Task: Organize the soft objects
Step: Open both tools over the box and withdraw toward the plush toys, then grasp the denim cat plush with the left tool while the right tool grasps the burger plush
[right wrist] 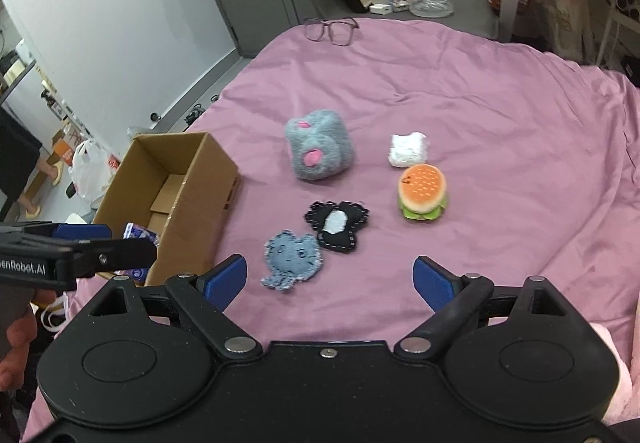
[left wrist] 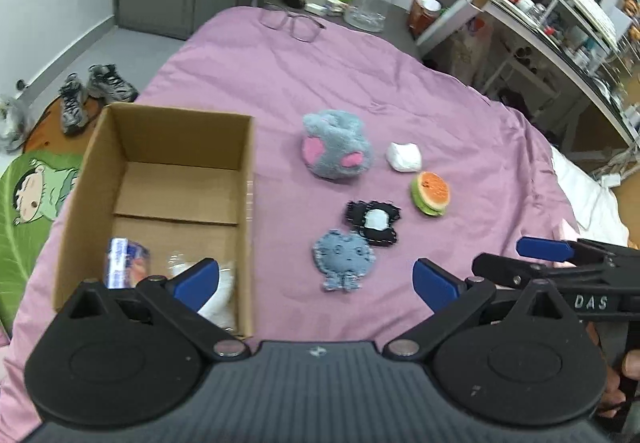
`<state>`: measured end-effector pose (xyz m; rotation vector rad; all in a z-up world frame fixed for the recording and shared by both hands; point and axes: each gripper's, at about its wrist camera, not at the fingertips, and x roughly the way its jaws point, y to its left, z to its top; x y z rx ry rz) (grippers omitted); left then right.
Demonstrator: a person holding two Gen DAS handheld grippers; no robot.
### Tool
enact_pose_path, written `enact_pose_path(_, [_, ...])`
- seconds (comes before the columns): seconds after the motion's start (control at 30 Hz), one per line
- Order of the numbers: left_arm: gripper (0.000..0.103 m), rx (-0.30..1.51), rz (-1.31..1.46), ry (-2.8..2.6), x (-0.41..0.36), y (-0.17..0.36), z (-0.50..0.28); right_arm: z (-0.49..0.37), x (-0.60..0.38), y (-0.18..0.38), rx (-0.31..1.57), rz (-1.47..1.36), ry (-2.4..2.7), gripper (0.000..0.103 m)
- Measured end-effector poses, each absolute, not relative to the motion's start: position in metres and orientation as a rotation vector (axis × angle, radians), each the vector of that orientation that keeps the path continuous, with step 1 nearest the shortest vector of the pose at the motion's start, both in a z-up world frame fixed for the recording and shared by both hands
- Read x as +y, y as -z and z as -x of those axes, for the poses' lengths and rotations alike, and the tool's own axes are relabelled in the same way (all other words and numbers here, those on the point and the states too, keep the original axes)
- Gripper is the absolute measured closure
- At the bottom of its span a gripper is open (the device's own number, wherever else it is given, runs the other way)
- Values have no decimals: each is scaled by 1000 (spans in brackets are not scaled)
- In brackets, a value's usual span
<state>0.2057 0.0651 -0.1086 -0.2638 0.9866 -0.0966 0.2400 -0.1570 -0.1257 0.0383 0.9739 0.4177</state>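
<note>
Even, bright indoor light, soft shadows; fisheye bends edges, slight blur.

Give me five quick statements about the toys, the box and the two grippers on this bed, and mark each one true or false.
1. The cardboard box already has items in it. True.
2. The burger toy is inside the box. False: it lies on the pink bedspread, beside the white soft lump.
3. The left hand-held gripper is open and holds nothing. True.
4. The right hand-held gripper is clamped on the grey plush. False: it is open, and the plush lies apart on the bed.
5. The black felt patch lies right next to the blue denim patch. True.
</note>
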Motion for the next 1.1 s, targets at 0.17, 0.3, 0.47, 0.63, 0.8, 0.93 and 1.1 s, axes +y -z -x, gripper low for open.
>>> enact_pose_path(0.17, [1, 1005, 222, 145, 45, 114, -217, -248, -174, 132, 967, -63, -396, 13])
enact_pose_path(0.3, [3, 1011, 182, 166, 29, 119, -225, -256, -186, 137, 972, -78, -385, 14])
enact_pose_path(0.47, [8, 1034, 144, 190, 13, 129, -238, -267, -201, 146, 988, -96, -368, 14])
enact_pose_path(0.63, [24, 1088, 133, 207, 1, 149, -255, -281, -212, 157, 1015, -108, -354, 14])
enact_pose_path(0.8, [26, 1090, 77, 183, -6, 168, -267, -296, -218, 167, 1037, -106, -351, 14])
enact_pose_path(0.93, [26, 1121, 75, 175, -8, 183, -276, -307, -219, 176, 1055, -109, -354, 14])
enact_pose_path(1.1, [26, 1152, 56, 167, -13, 200, -287, -321, -219, 187, 1074, -120, -366, 14])
